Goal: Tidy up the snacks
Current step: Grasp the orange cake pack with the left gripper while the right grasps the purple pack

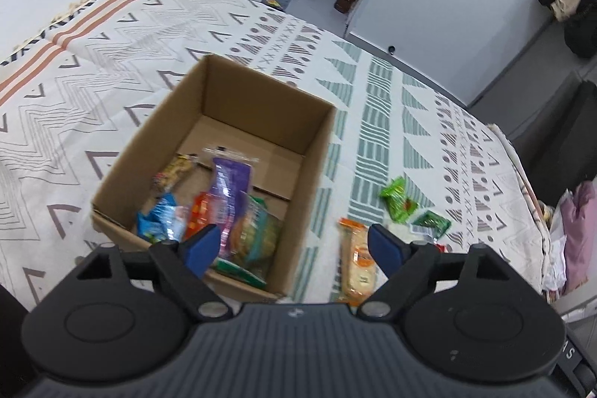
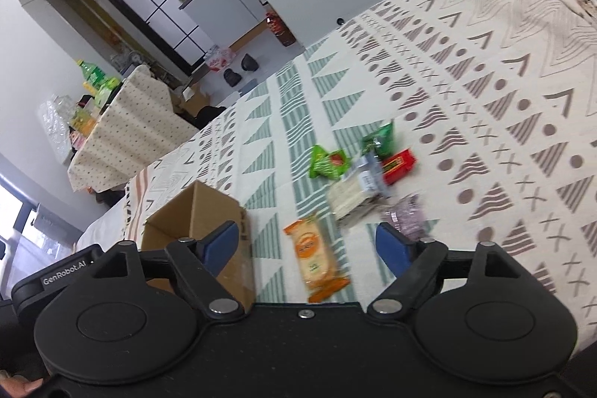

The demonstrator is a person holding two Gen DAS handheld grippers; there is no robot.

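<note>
An open cardboard box (image 1: 261,99) (image 2: 224,211) sits on the patterned bedspread. Several snack packs lie inside it, among them a purple pack (image 1: 231,181), a blue one (image 1: 160,217) and a green one (image 1: 257,237). My left gripper (image 1: 294,245) hangs open over the box's near right corner with nothing between its fingers. An orange cracker pack (image 1: 358,256) (image 2: 315,254) lies on the cloth right of the box. My right gripper (image 2: 308,245) stands open above that pack, apart from it. Beyond lie green packs (image 2: 328,163) (image 2: 380,138), a red pack (image 2: 399,165), a pale pack (image 2: 354,196) and a purple pack (image 2: 408,215).
The bedspread (image 1: 112,62) stretches wide to the left of the box. The bed's edge (image 1: 530,181) runs close on the right in the left wrist view, with dark furniture and pink cloth (image 1: 578,230) past it. A table with a dotted cloth (image 2: 130,133) stands beyond the bed.
</note>
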